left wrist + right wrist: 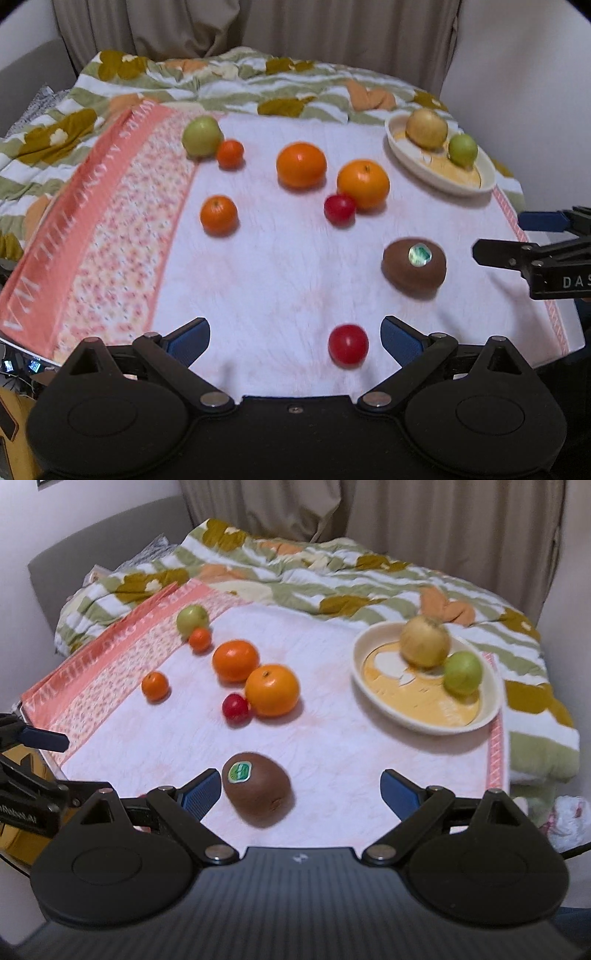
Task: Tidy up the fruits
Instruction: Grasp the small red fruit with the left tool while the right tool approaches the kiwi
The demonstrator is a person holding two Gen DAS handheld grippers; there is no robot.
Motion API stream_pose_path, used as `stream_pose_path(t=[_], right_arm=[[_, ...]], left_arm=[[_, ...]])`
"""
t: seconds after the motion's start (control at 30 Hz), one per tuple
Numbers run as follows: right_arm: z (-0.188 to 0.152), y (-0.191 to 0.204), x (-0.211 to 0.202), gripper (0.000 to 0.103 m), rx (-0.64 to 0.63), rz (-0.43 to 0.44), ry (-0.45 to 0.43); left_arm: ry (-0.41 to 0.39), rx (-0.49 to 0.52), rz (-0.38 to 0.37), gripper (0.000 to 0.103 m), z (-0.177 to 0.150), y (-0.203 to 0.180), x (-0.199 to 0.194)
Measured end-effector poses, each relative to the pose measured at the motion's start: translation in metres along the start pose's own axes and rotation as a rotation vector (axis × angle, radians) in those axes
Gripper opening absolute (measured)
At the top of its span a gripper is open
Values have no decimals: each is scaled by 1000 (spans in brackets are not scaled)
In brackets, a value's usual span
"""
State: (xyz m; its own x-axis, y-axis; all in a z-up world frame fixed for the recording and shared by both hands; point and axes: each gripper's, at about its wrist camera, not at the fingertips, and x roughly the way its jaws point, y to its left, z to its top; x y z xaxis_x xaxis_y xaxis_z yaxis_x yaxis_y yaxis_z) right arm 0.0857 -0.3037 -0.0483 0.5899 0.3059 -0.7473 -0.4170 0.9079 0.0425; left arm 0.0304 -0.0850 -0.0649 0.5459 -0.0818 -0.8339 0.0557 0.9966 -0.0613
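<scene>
Fruit lies scattered on a white and pink towel [258, 280]. My left gripper [295, 339] is open, and a small red fruit [348, 344] sits just inside its right finger. My right gripper [301, 794] is open too, with a brown kiwi [258, 794] bearing a green sticker close to its left finger. Further back lie two large oranges [301, 165] [363, 183], two small oranges [218, 215] [230, 154], a second red fruit [340, 208] and a green apple [201, 136]. A cream oval dish [373, 686] at the right holds a yellow-brown pear [424, 646] and a small green apple [462, 672].
The towel covers a bed with a green, white and orange patterned quilt [288, 576]. Beige curtains [406, 513] hang behind it. The towel's edge drops off at the right [496, 753]. Bare towel stretches between the kiwi and the dish.
</scene>
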Motion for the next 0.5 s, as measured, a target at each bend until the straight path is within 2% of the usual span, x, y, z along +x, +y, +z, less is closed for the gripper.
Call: stream_pose_path(t=[0.1, 0.2, 0.27, 0.33, 0.5], right_arm=[[-2, 2, 10, 103, -8, 20, 12], [-2, 1, 19, 103, -19, 36, 23], [-3, 0, 24, 103, -29, 53, 27], [-4, 0, 29, 103, -38, 67, 33], [-6, 0, 41, 103, -49, 103, 50]], left_arm=[[8, 16, -4, 98, -5, -5, 8], [21, 25, -17, 91, -8, -12, 17], [32, 26, -29, 85, -11, -17, 23], [42, 28, -40, 72, -13, -22, 29], [61, 27, -51, 60, -16, -31, 40]])
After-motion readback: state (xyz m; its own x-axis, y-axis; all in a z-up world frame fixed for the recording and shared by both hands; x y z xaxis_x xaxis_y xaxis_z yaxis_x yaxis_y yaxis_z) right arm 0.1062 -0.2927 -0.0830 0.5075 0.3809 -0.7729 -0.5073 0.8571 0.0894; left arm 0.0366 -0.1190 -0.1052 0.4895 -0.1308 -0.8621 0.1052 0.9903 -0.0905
